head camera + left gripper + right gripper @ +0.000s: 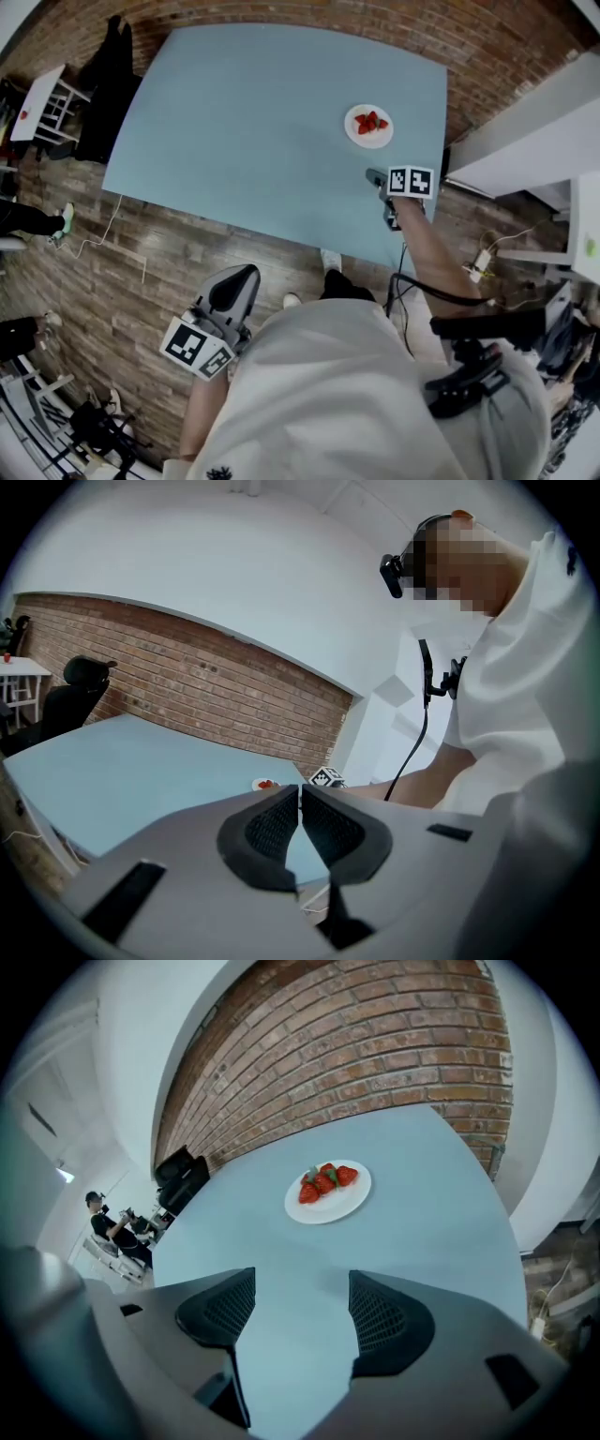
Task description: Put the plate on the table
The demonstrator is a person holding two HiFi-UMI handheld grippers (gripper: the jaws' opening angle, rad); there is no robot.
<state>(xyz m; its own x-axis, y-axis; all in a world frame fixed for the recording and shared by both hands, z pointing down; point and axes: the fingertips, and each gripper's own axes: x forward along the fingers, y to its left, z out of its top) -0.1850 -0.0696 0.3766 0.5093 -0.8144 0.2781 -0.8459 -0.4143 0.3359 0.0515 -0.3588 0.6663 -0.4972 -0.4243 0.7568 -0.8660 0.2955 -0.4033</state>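
Observation:
A white plate (368, 125) carrying strawberries rests flat on the light blue table (262, 122), near its right side. My right gripper (377, 178) hovers just short of the plate, over the table's near right corner. In the right gripper view the plate (328, 1192) lies ahead of the jaws, and the right gripper (300, 1312) stands open with only bare table between its pads. My left gripper (239, 281) hangs over the wooden floor, off the table and close to my body. In its own view the left gripper (300, 797) is shut and empty, with the plate (265, 785) tiny in the distance.
A black office chair (108, 84) and a small white table (42, 103) stand at the far left by the brick wall. A white counter (525, 131) runs along the right. A thin cable (112, 234) trails on the floor below the table's left corner.

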